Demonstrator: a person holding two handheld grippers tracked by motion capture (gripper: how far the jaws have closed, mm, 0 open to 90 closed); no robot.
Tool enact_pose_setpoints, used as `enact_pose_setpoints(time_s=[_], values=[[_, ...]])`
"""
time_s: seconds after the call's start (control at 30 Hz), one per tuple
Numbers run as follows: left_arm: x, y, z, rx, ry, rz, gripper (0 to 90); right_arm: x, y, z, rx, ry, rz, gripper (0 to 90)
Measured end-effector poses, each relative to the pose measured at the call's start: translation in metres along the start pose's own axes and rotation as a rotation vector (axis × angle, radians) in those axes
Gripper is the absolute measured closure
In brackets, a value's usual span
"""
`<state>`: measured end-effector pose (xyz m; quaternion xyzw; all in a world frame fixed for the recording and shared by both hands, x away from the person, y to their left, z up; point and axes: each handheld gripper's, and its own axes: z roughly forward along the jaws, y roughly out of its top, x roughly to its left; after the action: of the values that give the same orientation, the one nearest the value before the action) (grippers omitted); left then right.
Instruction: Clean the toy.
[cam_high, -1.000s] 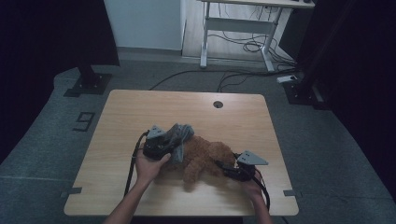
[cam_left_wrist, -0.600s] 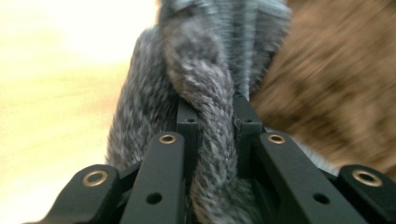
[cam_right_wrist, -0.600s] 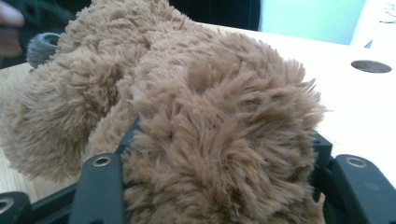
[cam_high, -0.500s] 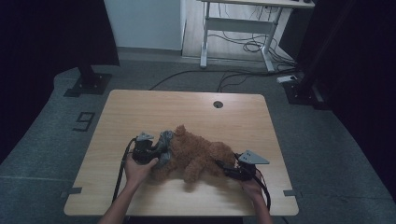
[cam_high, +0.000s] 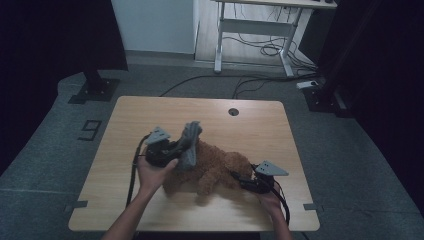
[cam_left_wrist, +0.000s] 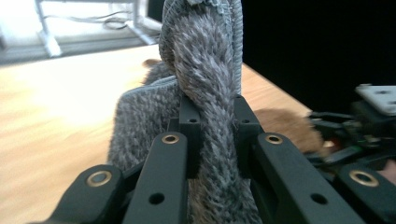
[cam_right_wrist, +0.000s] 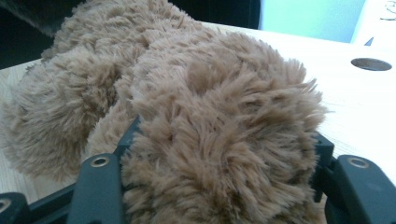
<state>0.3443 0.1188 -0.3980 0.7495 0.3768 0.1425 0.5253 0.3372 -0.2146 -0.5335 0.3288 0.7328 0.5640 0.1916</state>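
Observation:
A brown plush toy (cam_high: 215, 167) lies on the near middle of the wooden table (cam_high: 150, 115). My left gripper (cam_high: 176, 149) is shut on a grey fuzzy cloth (cam_high: 189, 142) and holds it up over the toy's left end. In the left gripper view the cloth (cam_left_wrist: 205, 93) rises as a thick twisted band, pinched by the left gripper (cam_left_wrist: 215, 121). My right gripper (cam_high: 240, 179) is at the toy's right end, low on the table. In the right gripper view a rounded furry limb of the plush toy (cam_right_wrist: 210, 116) bulges between the jaws of the right gripper (cam_right_wrist: 224, 140), which press on it.
A round cable hole (cam_high: 233, 111) sits near the table's far edge. Past the table stand a white desk frame (cam_high: 250, 30) with cables on the floor and dark stands (cam_high: 95, 85) at both sides. Black cables trail from both grippers along the forearms.
My left gripper swung left with the grey cloth, then rose, so the cloth now stands up off the plush toy. The right gripper has kept still on the toy.

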Motion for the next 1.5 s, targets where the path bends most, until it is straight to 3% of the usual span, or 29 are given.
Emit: enact_pose_setpoints(time_s=[0.07,0.1,0.17,0.2,0.23,0.33,0.37,0.4,0.47,0.57,0.67,0.77,0.8,0.9,1.0,1.23,1.37,1.5], values=[[-0.027,0.012,0.025,0.025,-0.031,0.055,79.0,0.000,0.000,0.000,0.005,0.002,-0.005,37.5],[-0.027,0.012,0.025,0.025,-0.031,0.055,79.0,0.000,0.000,0.000,0.005,0.002,-0.005,37.5],[-0.046,0.017,0.052,0.063,-0.054,0.086,79.0,0.001,0.001,0.000,0.004,0.000,-0.013,37.4],[-0.061,0.017,0.075,0.101,-0.074,0.097,78.9,0.002,0.001,-0.001,0.008,-0.001,-0.023,37.3],[-0.061,0.017,0.075,0.101,-0.074,0.097,78.9,0.002,0.001,-0.001,0.008,-0.001,-0.023,37.3],[-0.086,0.010,0.122,0.195,-0.097,0.130,78.7,0.004,0.001,-0.002,0.010,-0.004,-0.040,37.4],[-0.086,0.010,0.122,0.195,-0.097,0.130,78.6,0.004,0.001,-0.002,0.010,-0.004,-0.040,37.4],[-0.091,0.002,0.138,0.247,-0.082,0.148,78.5,0.005,0.002,-0.002,0.010,-0.008,-0.056,37.4],[-0.089,-0.004,0.143,0.255,-0.088,0.136,78.5,0.005,0.002,-0.002,0.012,-0.009,-0.059,37.4],[-0.078,-0.009,0.138,0.234,-0.093,0.100,78.4,0.004,0.000,-0.003,0.017,-0.008,-0.053,37.4],[-0.058,-0.014,0.118,0.225,-0.021,0.099,78.5,0.003,0.000,-0.003,0.016,-0.009,-0.048,37.4],[-0.040,-0.020,0.100,0.199,-0.033,0.042,78.7,0.004,0.000,-0.002,0.014,-0.010,-0.048,37.4],[-0.034,-0.023,0.087,0.185,-0.022,0.056,78.7,0.005,0.000,-0.001,0.011,-0.013,-0.049,37.4],[-0.027,-0.024,0.077,0.167,-0.005,0.062,78.7,0.004,0.000,-0.002,0.014,-0.013,-0.037,37.4],[-0.002,-0.028,0.055,0.133,0.021,0.010,78.6,0.003,-0.001,-0.002,0.010,-0.009,-0.024,37.4],[0.024,-0.040,0.034,0.106,0.024,-0.055,78.5,0.003,-0.001,-0.001,0.006,-0.008,-0.029,37.4],[0.036,-0.046,0.021,0.099,0.061,-0.075,78.3,0.003,0.000,-0.001,0.009,-0.008,-0.025,37.4],[0.051,-0.056,0.015,0.121,0.098,-0.108,78.2,0.002,0.000,-0.002,0.014,-0.004,-0.014,36.6]])
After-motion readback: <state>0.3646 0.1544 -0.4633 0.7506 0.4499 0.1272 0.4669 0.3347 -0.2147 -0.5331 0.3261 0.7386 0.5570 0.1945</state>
